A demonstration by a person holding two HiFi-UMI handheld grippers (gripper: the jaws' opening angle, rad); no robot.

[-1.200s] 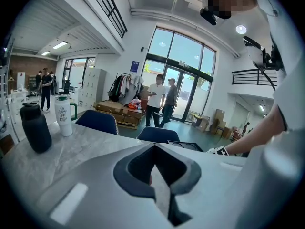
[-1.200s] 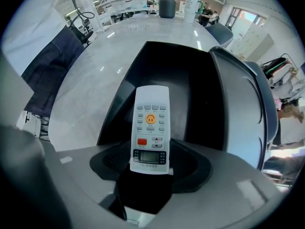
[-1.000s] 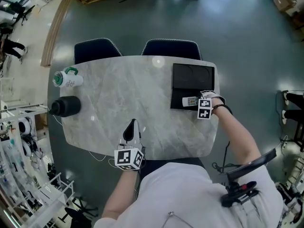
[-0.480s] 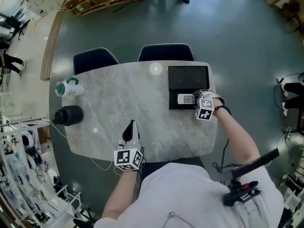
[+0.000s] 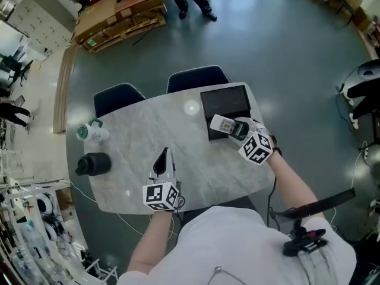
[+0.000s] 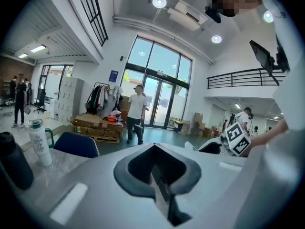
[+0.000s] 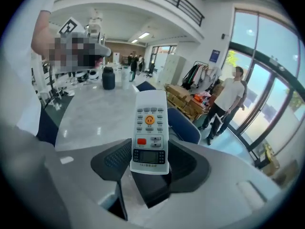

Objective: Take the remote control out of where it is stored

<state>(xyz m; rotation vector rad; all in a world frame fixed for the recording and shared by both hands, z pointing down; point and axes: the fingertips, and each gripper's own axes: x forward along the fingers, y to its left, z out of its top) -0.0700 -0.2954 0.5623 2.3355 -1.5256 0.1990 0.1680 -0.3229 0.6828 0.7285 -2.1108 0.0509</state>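
The bench (image 5: 136, 153) is a pale, marble-patterned oval top on a grey-green floor (image 5: 285, 58), with two dark blue chairs (image 5: 119, 97) pushed in along its far side. Near its far right corner lies a flat black case (image 5: 225, 101). At the left end, well apart from the case, a white mug (image 5: 92, 133) with a green handle lies beside a black bottle (image 5: 94, 164).

The right gripper (image 5: 236, 129) is clenched on the remote control (image 5: 222, 124). The right gripper view shows both dark pads pressed against the sides of its lower end, by the small display, with the button face up and the top end pointing away from the jaws. In the head view the remote control sits over the near left corner of the black case; whether it touches the case I cannot tell.

The left gripper (image 5: 162, 156) rests low over the near middle of the bench, its jaws closed together with nothing between them.

The room is a high, bright hall. Beyond the bench, wooden pallets (image 5: 119, 13) stacked with cardboard stand on the floor, and a person in a white shirt (image 6: 138, 113) stands near them in front of tall glass doors (image 6: 159, 92). A railed balcony (image 6: 238, 78) runs along the upper wall, and round lamps shine in the ceiling.
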